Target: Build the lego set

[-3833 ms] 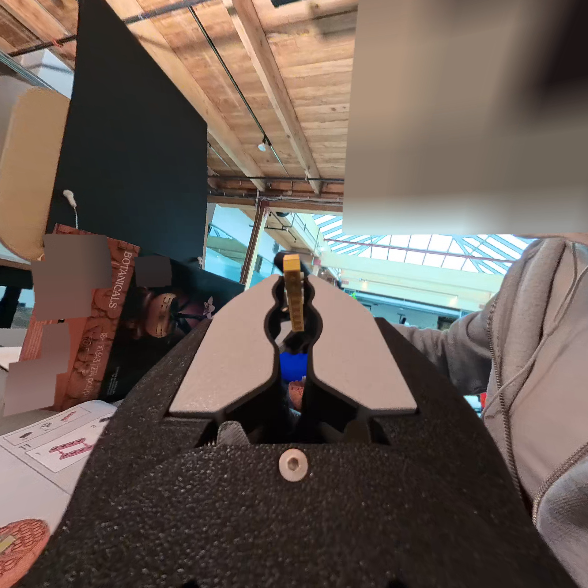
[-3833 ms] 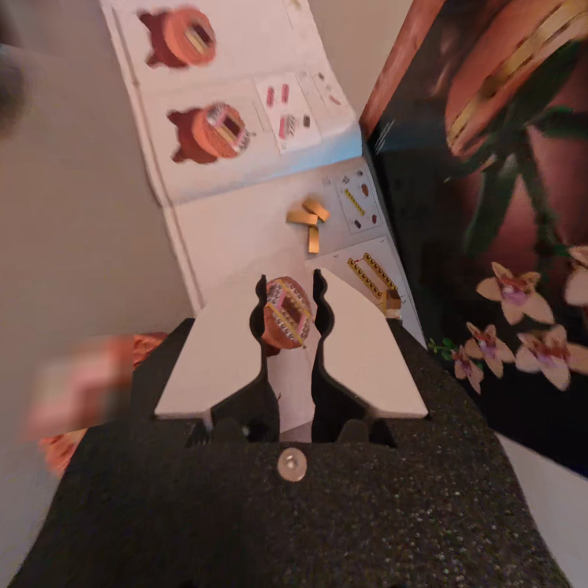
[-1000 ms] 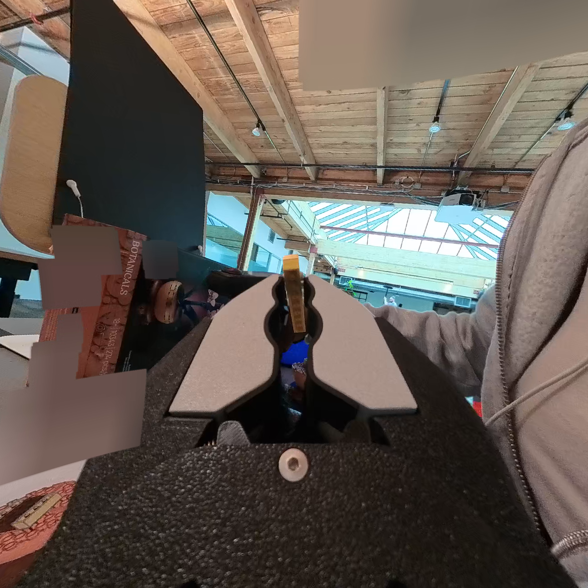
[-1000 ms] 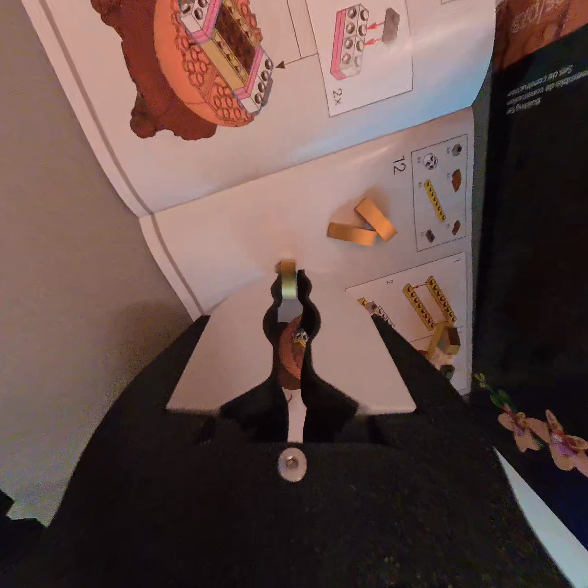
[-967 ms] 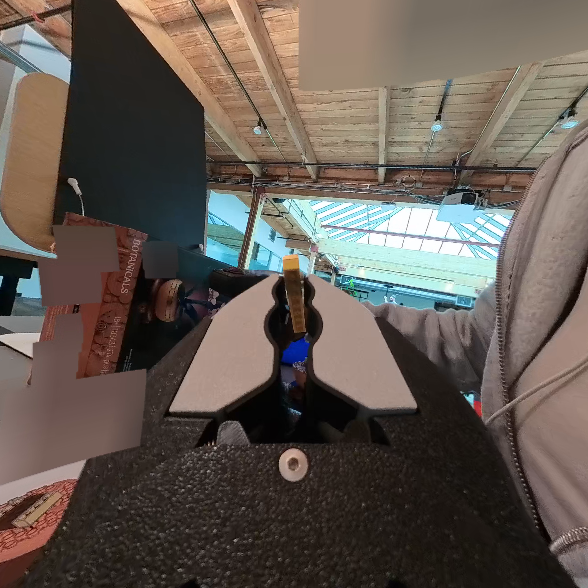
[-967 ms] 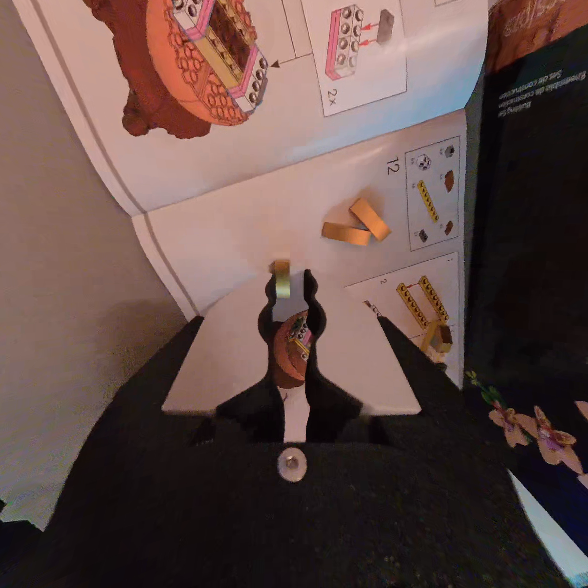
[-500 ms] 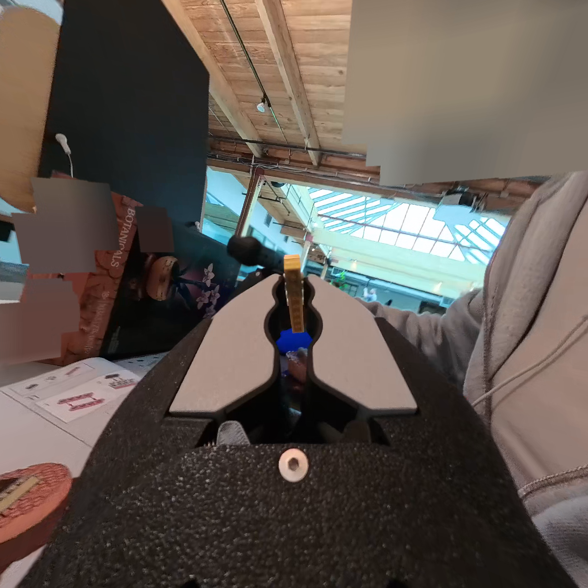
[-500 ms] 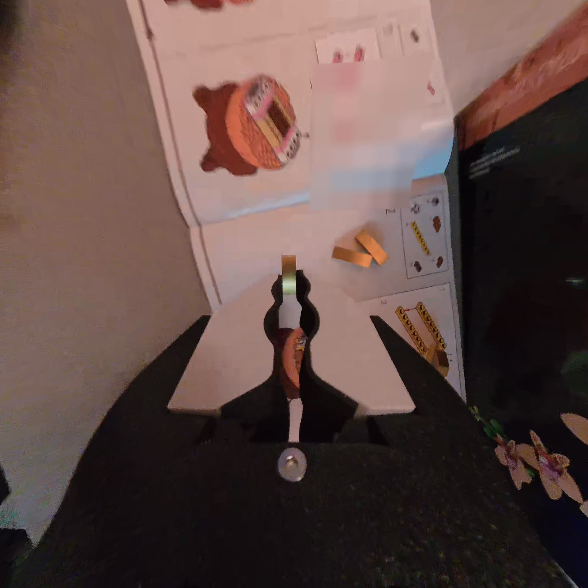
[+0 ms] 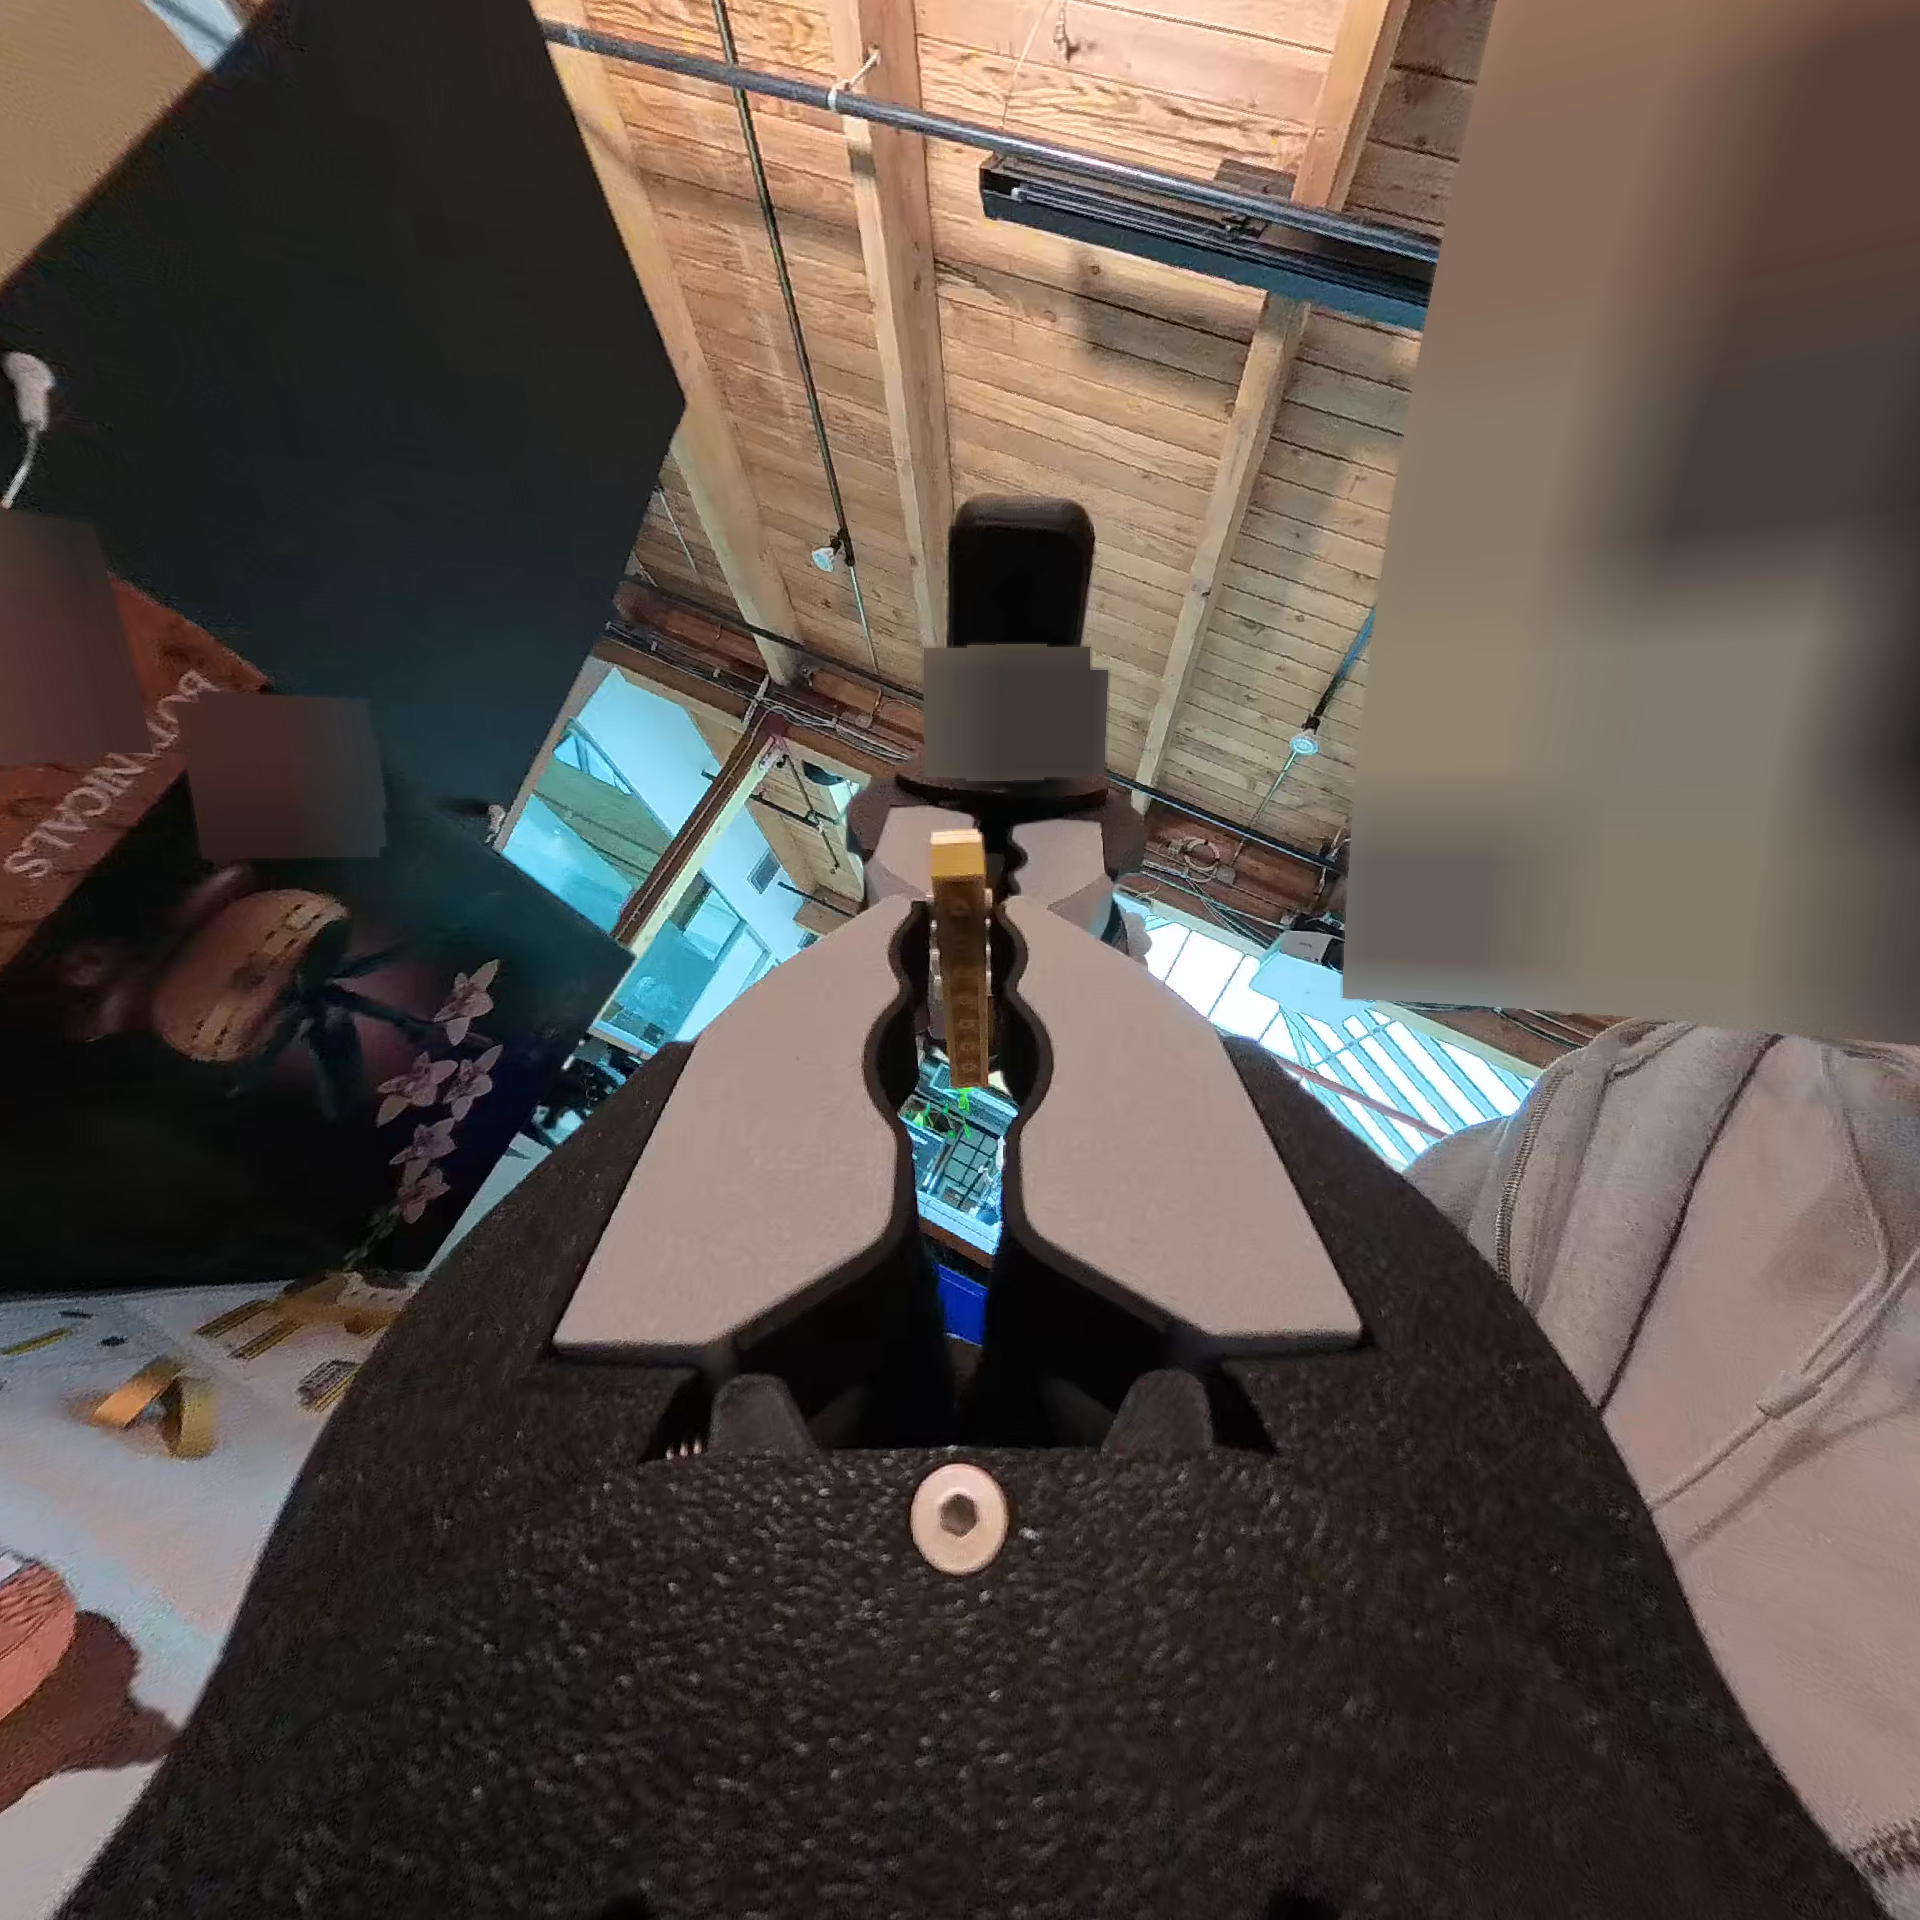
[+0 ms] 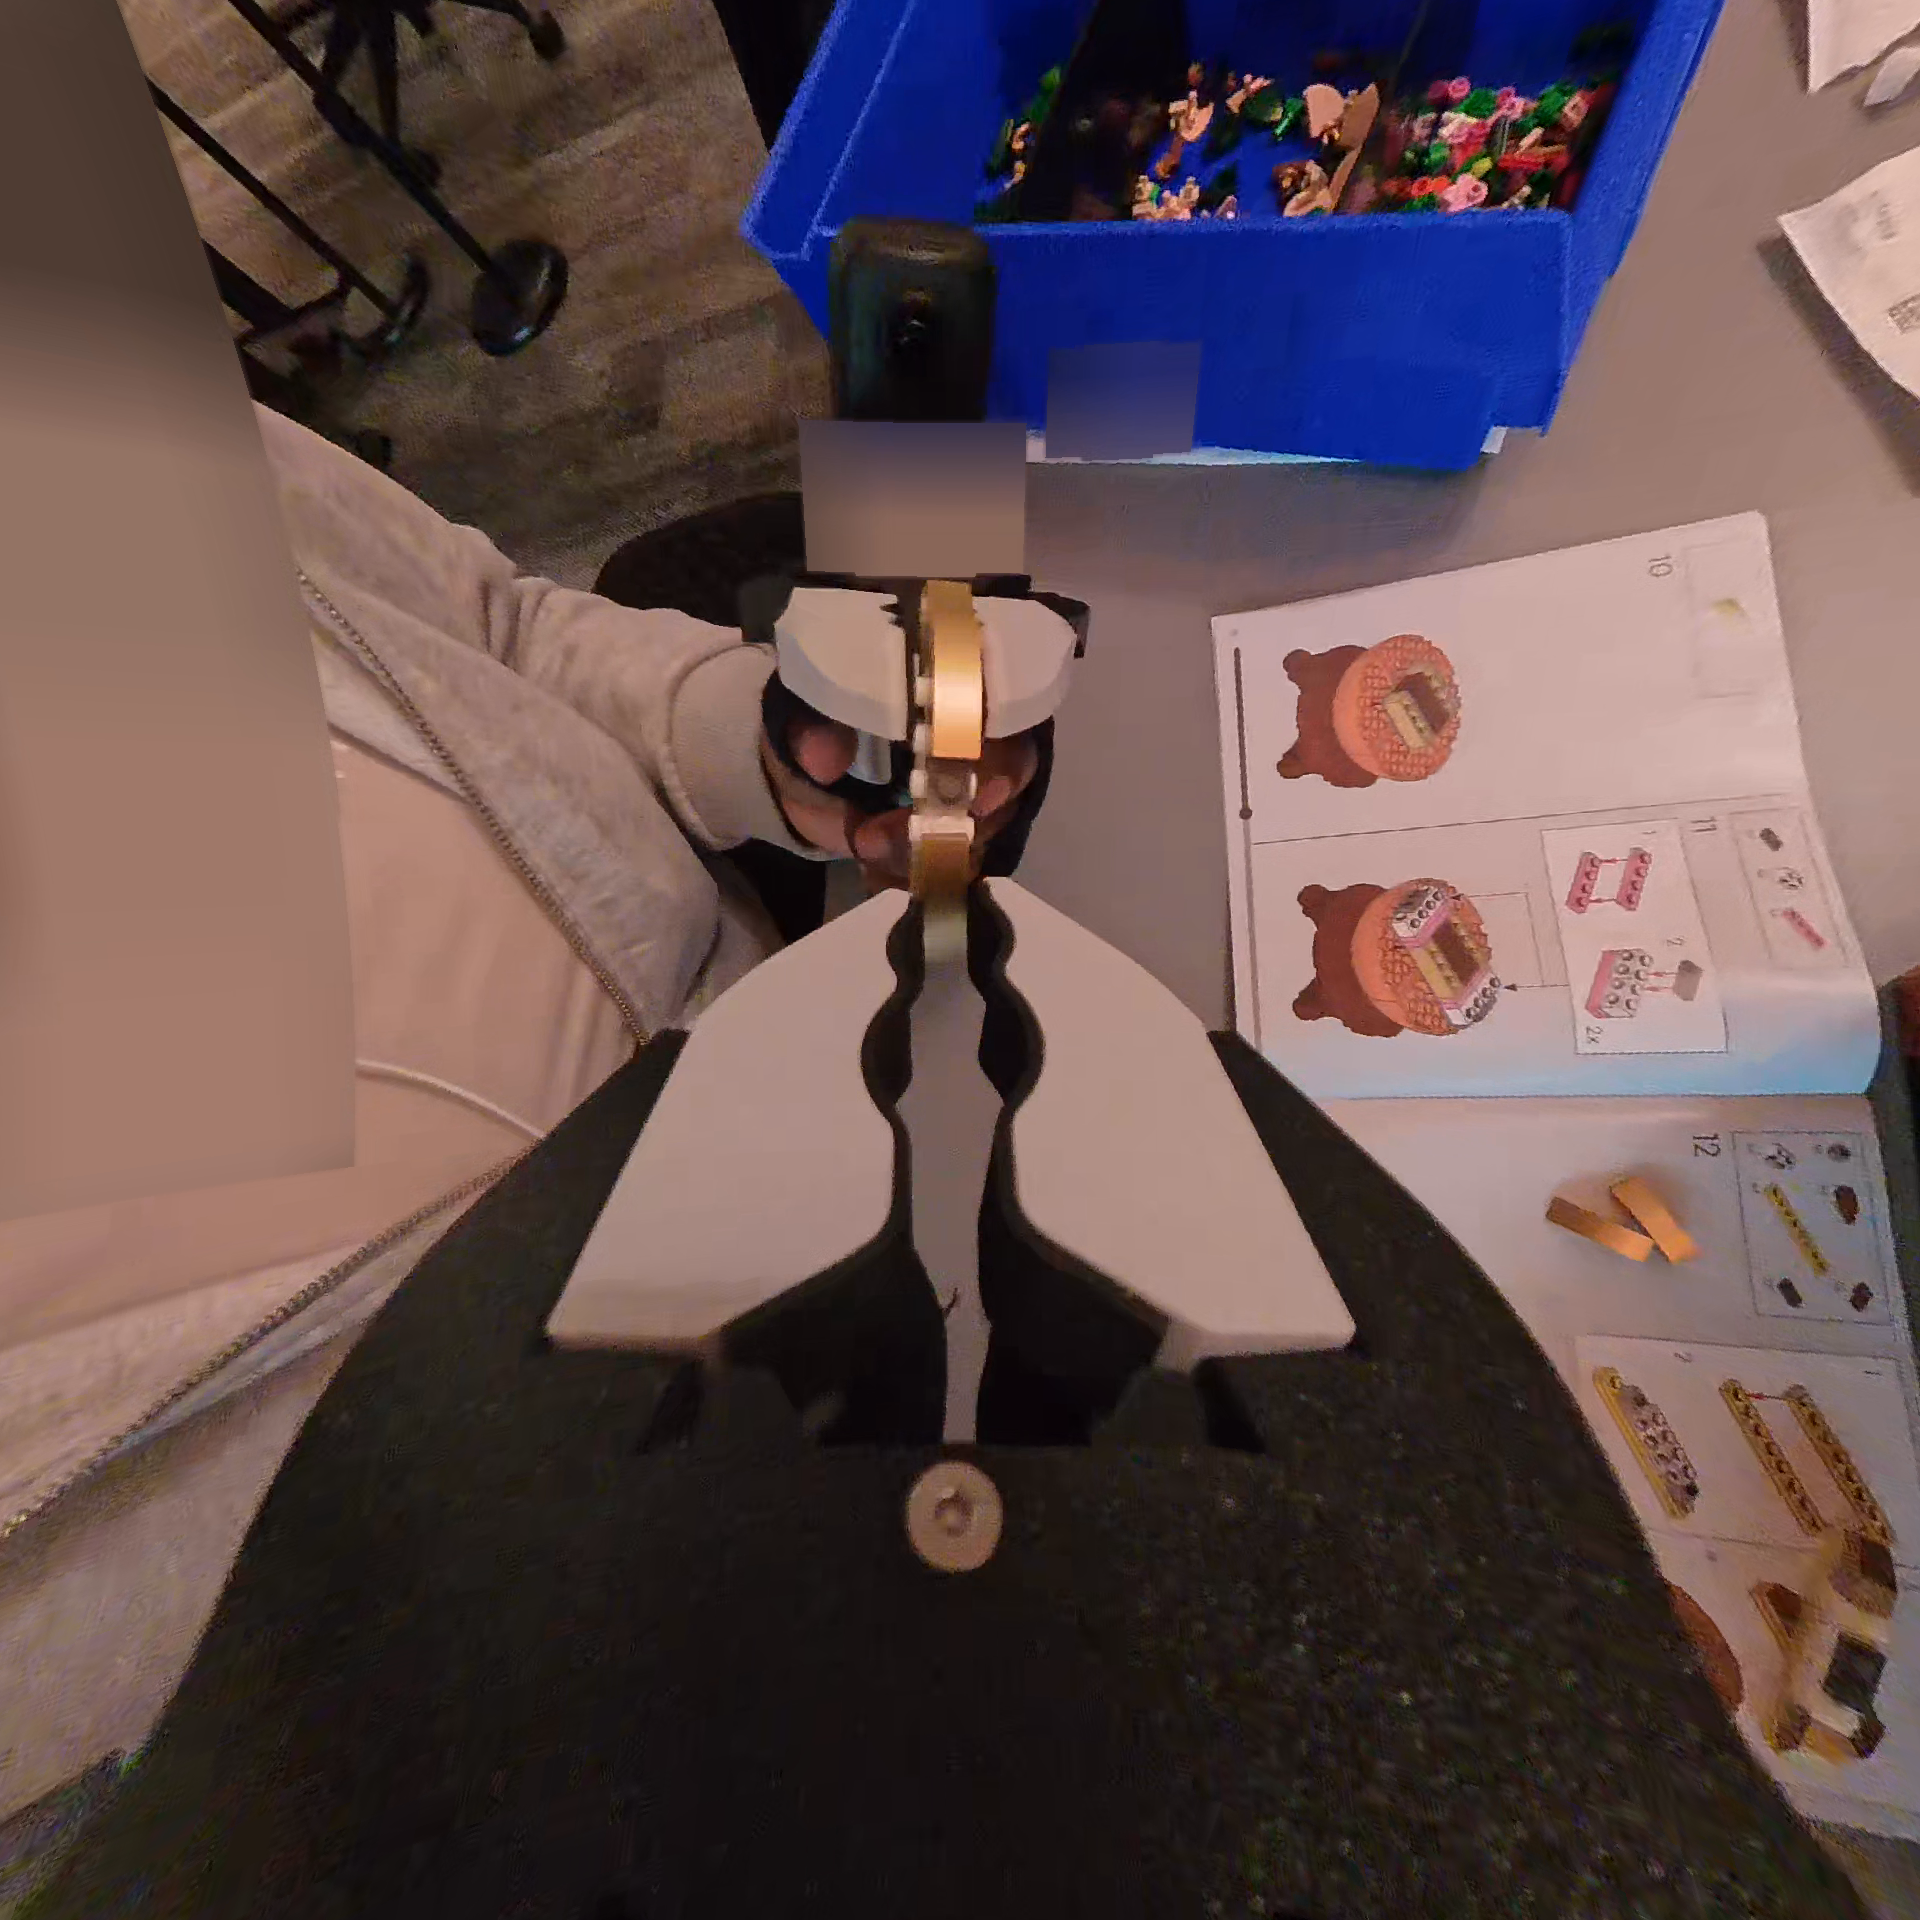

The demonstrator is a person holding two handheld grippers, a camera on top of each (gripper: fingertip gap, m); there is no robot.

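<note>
Change: a second ago the right gripper (image 10: 943, 914) hung over the instruction booklet (image 10: 1538, 831) with a small gold piece (image 10: 940, 883) in its tips; now both grippers are raised and face each other tip to tip, well above the table (image 10: 1143, 530).
Meaning: by the look of it, picking is done and joining has begun, with the two gold parts being brought together in the air.
Left gripper: the left gripper (image 9: 961, 914) is closed nearly all the way on a long studded gold beam (image 9: 961, 977), which stands upright with its top end clear of the tips.
Right gripper: closed to a narrow slit, pinching the small gold piece at the very tips.
Relation: in the right wrist view the gold piece meets the end of the beam, which the opposite gripper holds; whether they are merely touching or already seated cannot be told.
Loose parts: two more gold pieces (image 10: 1616, 1231) lie on the open booklet page, well to the side.
Stock: the blue bin (image 10: 1299, 312) of mixed bricks sits at the far table edge.
Model: a partly built assembly (image 10: 1829, 1652) rests on the booklet's near corner.
Risk: alignment is fine work; a skewed press could pop either part out.
</note>
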